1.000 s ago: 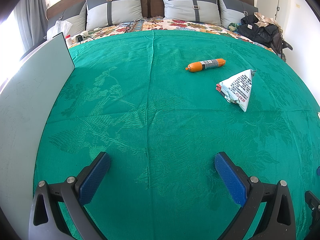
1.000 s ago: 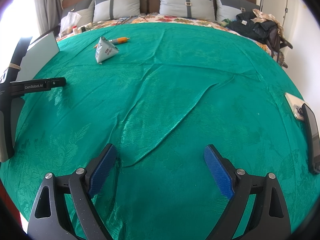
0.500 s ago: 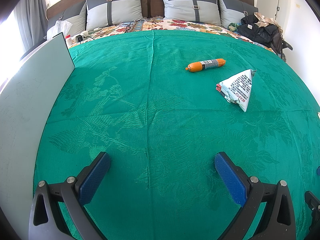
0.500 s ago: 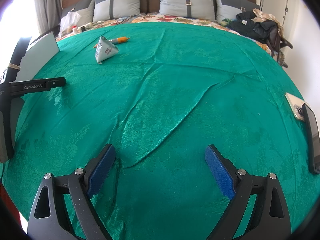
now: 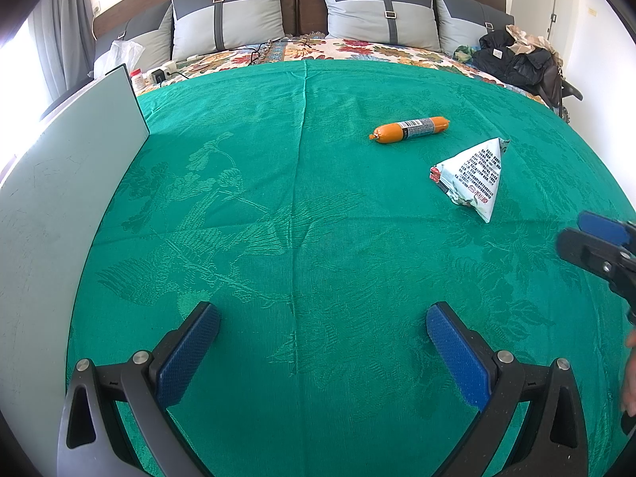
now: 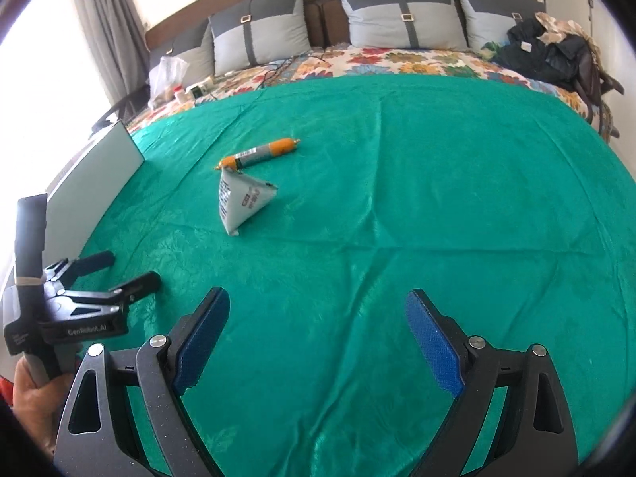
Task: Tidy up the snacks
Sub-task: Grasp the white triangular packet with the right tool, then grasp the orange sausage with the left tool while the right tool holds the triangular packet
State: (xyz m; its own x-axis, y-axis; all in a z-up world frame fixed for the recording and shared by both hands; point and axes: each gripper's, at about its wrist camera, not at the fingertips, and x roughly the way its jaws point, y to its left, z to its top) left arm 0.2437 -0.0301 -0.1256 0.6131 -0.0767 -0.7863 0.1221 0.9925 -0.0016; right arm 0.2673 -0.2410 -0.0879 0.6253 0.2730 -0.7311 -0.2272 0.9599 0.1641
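My green woven bedspread is showing a matt leaf-patterned weave, faintly sheeny in the right view. The orange plastic-skinned sausage is gleaming smooth; the white triangular foil-like snack pouch is looking crinkled. My tools' blue pads are looking rough.

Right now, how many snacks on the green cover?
2. The orange sausage stick lies farther up the green cover, toward the pillows; the white triangular snack pack sits just nearer, beside it. Neither is gripped. More could lie outside both views.
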